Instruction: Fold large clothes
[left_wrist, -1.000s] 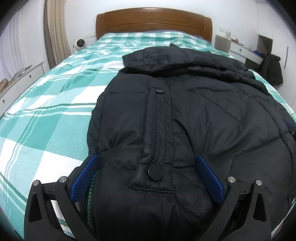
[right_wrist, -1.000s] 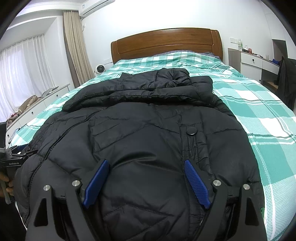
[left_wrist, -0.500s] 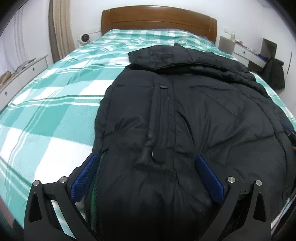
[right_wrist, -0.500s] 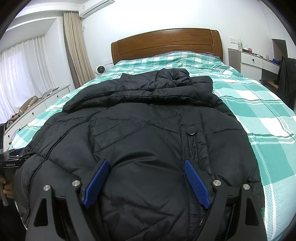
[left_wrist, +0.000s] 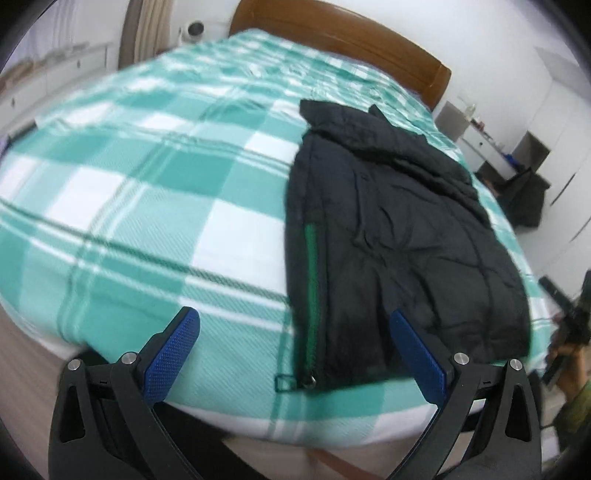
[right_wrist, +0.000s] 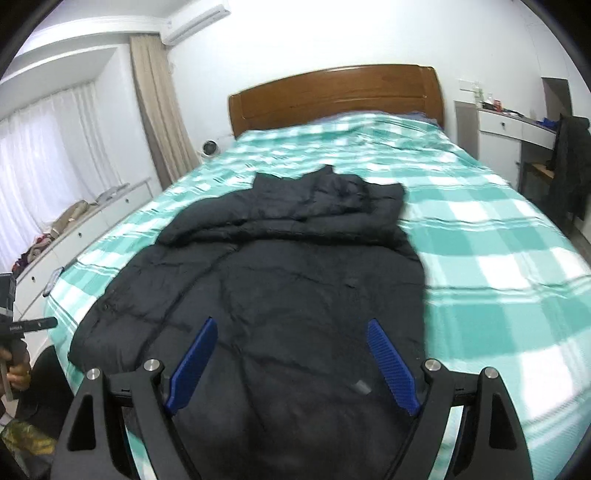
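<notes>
A large black puffer jacket (left_wrist: 399, 236) lies flat on the green and white checked bed (left_wrist: 155, 206), hood toward the headboard. A green zipper strip (left_wrist: 312, 280) shows along its left edge. My left gripper (left_wrist: 295, 332) is open and empty, above the bed's foot edge, left of the jacket's hem. In the right wrist view the jacket (right_wrist: 280, 295) spreads down to the foot of the bed. My right gripper (right_wrist: 291, 350) is open and empty, raised over the jacket's lower part.
A wooden headboard (right_wrist: 336, 96) stands at the far end. A white desk (right_wrist: 517, 125) with a dark coat on a chair (right_wrist: 569, 162) is at the right. A low white cabinet (right_wrist: 85, 229) and curtains are at the left. The other hand-held gripper (right_wrist: 14, 325) shows at the left edge.
Both grippers have pulled back and up from the jacket. The left one swung left, off the jacket, to the bed's foot edge. The jacket now lies flat and smaller in view.
</notes>
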